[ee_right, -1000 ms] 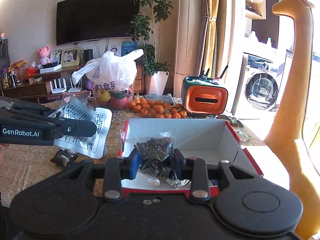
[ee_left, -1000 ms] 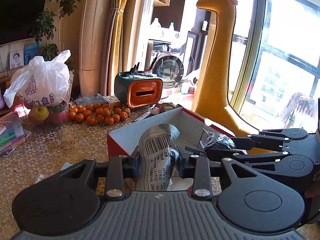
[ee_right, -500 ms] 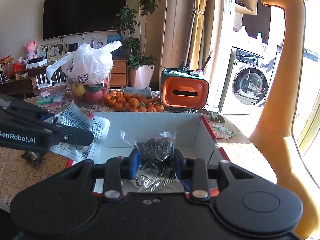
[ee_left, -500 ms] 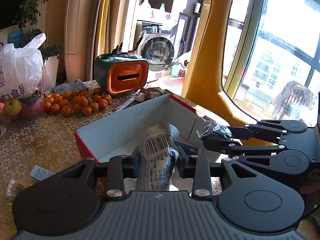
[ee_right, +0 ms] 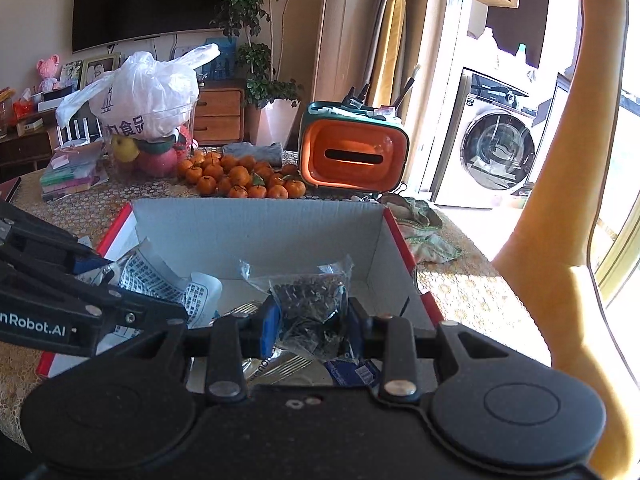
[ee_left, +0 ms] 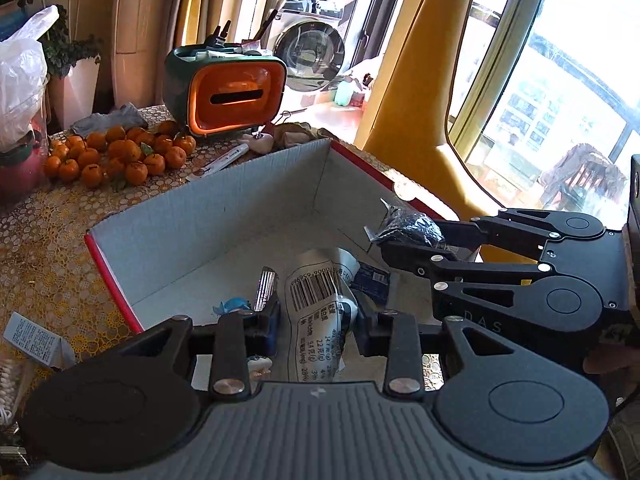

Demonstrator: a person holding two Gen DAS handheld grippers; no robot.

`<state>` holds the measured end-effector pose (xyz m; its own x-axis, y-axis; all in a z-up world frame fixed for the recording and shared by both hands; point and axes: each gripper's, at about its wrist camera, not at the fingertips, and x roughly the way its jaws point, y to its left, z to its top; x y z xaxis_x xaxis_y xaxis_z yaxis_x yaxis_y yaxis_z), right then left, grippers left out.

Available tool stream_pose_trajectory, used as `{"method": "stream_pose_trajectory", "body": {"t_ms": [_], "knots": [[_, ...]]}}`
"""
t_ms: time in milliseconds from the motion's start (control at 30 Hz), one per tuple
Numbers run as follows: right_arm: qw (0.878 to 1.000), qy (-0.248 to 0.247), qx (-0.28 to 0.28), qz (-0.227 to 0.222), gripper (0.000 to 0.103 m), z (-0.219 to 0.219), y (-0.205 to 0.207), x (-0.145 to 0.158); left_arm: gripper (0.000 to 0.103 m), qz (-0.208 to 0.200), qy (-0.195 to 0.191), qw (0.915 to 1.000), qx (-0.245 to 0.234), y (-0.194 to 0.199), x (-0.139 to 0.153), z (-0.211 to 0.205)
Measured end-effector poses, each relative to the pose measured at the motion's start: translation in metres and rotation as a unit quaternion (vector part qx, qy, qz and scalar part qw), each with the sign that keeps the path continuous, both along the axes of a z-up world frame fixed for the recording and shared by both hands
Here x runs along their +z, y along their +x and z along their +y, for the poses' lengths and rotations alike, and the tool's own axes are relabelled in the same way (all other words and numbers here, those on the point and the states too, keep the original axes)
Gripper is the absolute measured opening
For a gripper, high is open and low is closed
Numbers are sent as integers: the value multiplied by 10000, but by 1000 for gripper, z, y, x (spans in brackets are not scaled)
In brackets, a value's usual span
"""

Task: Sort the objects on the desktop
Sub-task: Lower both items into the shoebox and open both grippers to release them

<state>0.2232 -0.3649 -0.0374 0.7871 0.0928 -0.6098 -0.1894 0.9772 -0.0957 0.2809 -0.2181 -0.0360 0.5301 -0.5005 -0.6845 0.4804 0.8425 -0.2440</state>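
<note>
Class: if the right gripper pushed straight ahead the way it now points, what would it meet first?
The right gripper, shut on a dark packet, points over the box's floor; it would probably meet the box's far wall first, though depth is uncertain.

Cardboard, plastic & foil all over the table.
Box (ee_right: 256, 232) is showing matt grey cardboard inside w/ glossy red edges; packet (ee_left: 320, 304) is looking like crinkly printed plastic; bag (ee_right: 308, 300) is gleaming clear; grippers are looking matt black plastic.
</note>
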Motion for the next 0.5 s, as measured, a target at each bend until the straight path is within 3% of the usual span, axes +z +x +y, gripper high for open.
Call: {"method": "stream_pose_trajectory", "body": {"t_ms": [500], "knots": [[9989,-258,67,373,34,6,51,-14,33,881,-12,9954,-383,32,-35,-11]]}}
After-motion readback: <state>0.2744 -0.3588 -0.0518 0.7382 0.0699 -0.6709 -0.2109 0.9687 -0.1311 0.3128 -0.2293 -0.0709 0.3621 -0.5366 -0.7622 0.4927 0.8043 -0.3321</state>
